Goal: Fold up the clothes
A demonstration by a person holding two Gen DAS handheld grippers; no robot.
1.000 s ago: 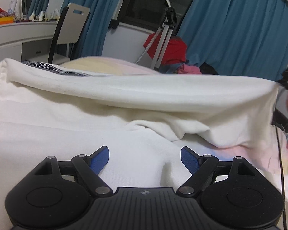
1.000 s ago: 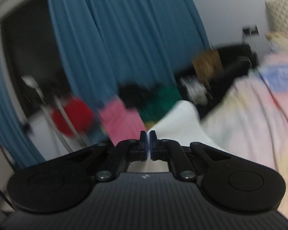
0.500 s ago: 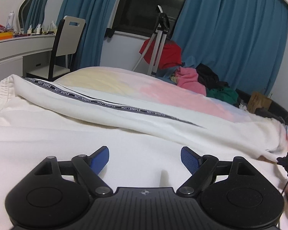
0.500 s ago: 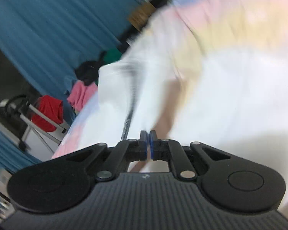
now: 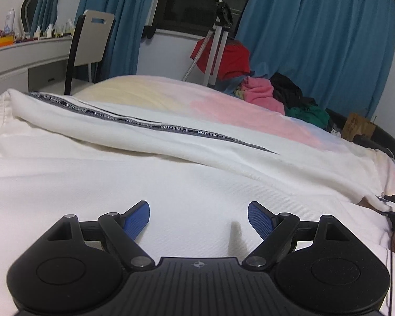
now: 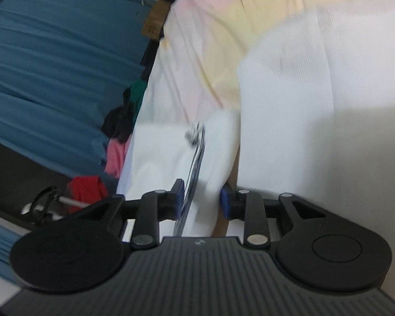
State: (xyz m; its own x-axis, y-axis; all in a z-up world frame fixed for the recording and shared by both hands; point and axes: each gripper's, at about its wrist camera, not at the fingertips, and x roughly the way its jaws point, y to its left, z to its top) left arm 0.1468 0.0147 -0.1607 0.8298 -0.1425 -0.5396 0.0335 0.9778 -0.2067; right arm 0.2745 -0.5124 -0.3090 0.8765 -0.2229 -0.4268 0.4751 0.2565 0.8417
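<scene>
White garment (image 5: 197, 184) under wide-apart left gripper (image 5: 198, 218) jaws; its edge between opening right gripper (image 6: 200, 197) jaws.

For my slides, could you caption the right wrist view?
Right gripper opening around the white garment's striped edge on the pastel bedspread.

The garment (image 5: 187, 184) is white ribbed knit cloth, matt, with a woven dark tape (image 5: 155, 126) lettered along its fold. Beyond the garment, the sheet (image 5: 223, 105) is smooth pastel cotton (pink, yellow, blue). Both grippers (image 5: 198, 220) (image 6: 199, 197) are matt black plastic with 2 stippled blue pads (image 5: 137, 220) and shiny metal pins.
</scene>
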